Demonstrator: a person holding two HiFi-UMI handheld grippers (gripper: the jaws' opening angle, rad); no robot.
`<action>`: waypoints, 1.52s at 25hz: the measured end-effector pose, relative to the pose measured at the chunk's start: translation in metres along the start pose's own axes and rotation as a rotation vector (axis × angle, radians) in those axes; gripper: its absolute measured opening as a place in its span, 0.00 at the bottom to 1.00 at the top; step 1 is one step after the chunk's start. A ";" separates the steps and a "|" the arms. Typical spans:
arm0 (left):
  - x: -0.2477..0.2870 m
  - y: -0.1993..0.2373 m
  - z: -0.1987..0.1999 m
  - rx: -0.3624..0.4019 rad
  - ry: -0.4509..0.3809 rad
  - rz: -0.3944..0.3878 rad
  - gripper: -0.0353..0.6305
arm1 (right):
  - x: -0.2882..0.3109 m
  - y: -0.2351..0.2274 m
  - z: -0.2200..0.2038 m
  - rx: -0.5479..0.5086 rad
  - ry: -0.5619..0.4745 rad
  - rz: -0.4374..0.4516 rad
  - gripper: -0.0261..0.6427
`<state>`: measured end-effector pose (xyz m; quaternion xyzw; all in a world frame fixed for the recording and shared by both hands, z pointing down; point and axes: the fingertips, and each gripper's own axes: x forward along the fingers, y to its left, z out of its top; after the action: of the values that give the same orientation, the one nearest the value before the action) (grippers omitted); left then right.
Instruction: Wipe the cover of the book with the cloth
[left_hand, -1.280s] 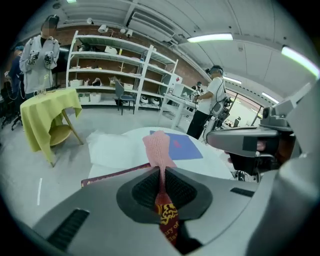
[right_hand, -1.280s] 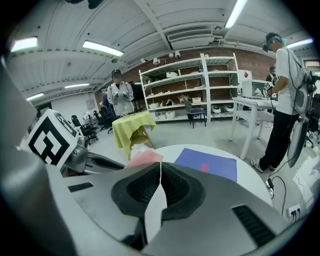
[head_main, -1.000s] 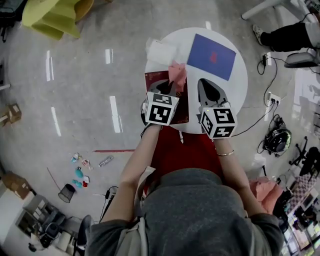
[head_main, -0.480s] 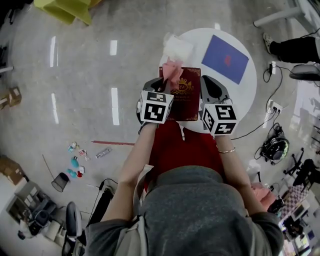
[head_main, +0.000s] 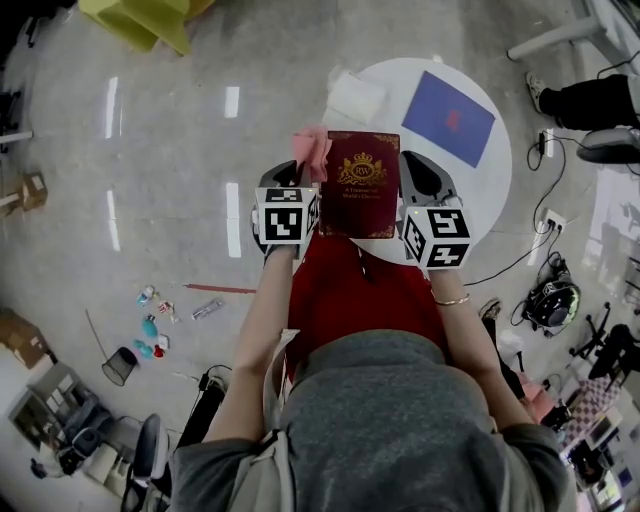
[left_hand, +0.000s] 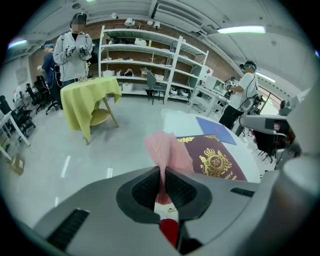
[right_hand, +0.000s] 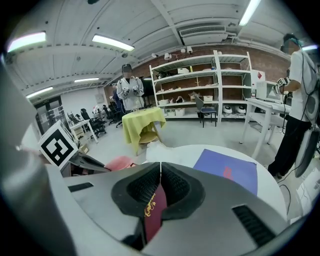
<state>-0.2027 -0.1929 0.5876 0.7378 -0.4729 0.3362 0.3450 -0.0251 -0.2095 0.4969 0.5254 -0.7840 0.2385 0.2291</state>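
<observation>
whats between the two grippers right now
The maroon book, cover up, lies between the left gripper and the right gripper, plain in the head view.

Lab/workshop space, open-plan, not domestic. Evidence:
- white metal shelving (left_hand: 150, 55) along brick wall (right_hand: 265, 57), stocked with bins and gear
- exposed ceiling, strip lights (right_hand: 112, 42), ceiling AC unit (right_hand: 200, 32)
- glossy grey floor (head_main: 150, 150), with power strip (head_main: 548, 217), cardboard boxes (head_main: 25, 190) and wastebasket (head_main: 120, 365) on it
- office chairs (left_hand: 37, 90), white workbench (right_hand: 265, 107)
- round white table (head_main: 485, 190); second table under yellow drape (left_hand: 90, 92)
- person (left_hand: 74, 50) standing by shelving with handheld devices, another person (left_hand: 245, 92) in headgear
</observation>
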 end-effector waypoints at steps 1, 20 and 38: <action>-0.004 0.002 0.000 -0.002 -0.006 0.017 0.10 | -0.003 -0.002 0.000 0.001 -0.004 -0.002 0.08; -0.016 -0.162 0.033 0.061 -0.103 -0.207 0.10 | -0.077 -0.077 -0.037 0.069 -0.042 -0.101 0.08; -0.003 -0.113 -0.032 0.067 0.031 -0.129 0.10 | -0.039 -0.028 -0.049 -0.006 0.050 -0.006 0.08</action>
<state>-0.1039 -0.1292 0.5807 0.7725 -0.4077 0.3401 0.3483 0.0195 -0.1602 0.5154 0.5210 -0.7772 0.2483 0.2508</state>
